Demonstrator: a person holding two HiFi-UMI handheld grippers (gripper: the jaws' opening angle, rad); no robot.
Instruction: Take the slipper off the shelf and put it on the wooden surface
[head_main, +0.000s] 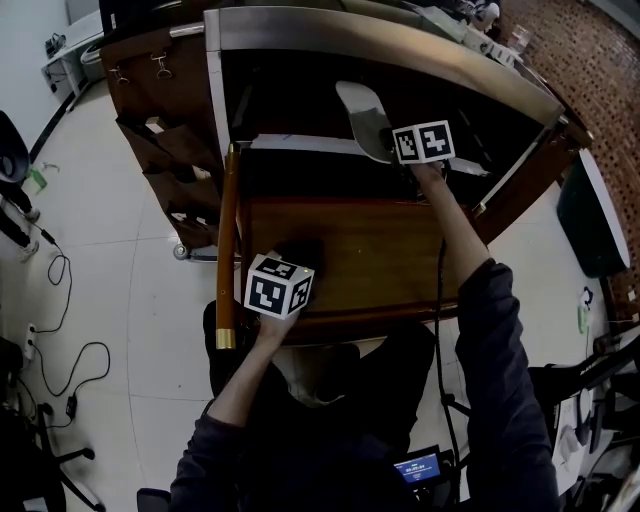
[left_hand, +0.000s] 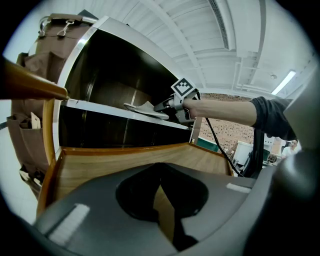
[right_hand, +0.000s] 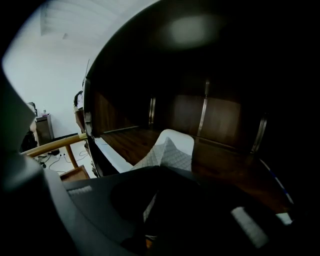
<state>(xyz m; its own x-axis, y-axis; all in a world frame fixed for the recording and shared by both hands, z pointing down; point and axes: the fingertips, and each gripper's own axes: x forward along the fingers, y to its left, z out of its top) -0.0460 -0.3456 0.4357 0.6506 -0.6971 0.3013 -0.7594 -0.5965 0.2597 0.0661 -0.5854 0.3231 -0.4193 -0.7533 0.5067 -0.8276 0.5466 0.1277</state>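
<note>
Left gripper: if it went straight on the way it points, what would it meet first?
Probably the cabinet's dark back panel below the shelf; the wooden surface under its path looks bare. Depth is unclear.

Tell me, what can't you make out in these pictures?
- Near end of the slipper: right gripper view, lost in the dark between the right gripper's jaws.
- Whether the slipper rests on the shelf or hangs just above it: left gripper view, too small to tell.
- Right gripper's jaws: head view, hidden under its marker cube.
- Back of the shelf: right gripper view, too dark.
</note>
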